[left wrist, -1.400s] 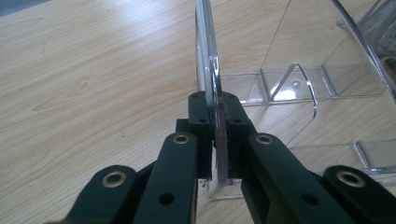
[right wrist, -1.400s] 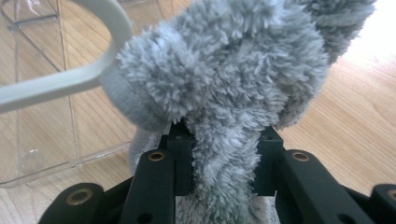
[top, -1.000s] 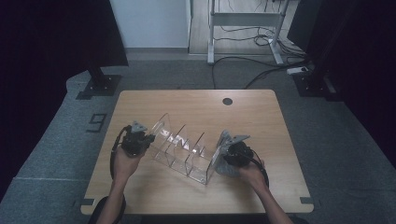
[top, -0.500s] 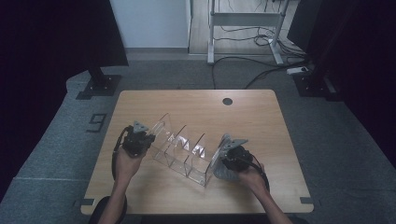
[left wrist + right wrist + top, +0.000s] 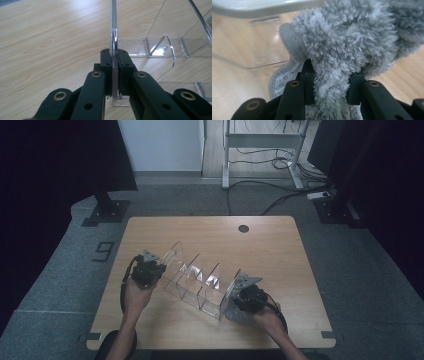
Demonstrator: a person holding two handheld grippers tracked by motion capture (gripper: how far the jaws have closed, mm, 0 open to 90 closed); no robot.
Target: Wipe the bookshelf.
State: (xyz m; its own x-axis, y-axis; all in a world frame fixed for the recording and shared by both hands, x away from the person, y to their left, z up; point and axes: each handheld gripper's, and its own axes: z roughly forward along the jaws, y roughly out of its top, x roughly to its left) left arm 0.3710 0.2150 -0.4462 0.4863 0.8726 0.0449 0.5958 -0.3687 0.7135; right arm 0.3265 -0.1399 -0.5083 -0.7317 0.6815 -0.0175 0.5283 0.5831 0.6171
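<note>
One fluffy grey cloth point(image 5: 342, 47) (perhaps microfibre)

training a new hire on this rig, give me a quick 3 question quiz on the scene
1. True or false: the left gripper is clamped on an end wall of the clear acrylic organizer.
2. What does the right gripper hold? A) a sponge B) a fluffy grey cloth C) a brush
3. On what surface does the organizer stand?

Key
1. True: its pads press the thin clear wall from both sides.
2. B: the fluffy grey cloth is bunched between the jaws, at the organizer's near end.
3. The wooden table.
</note>
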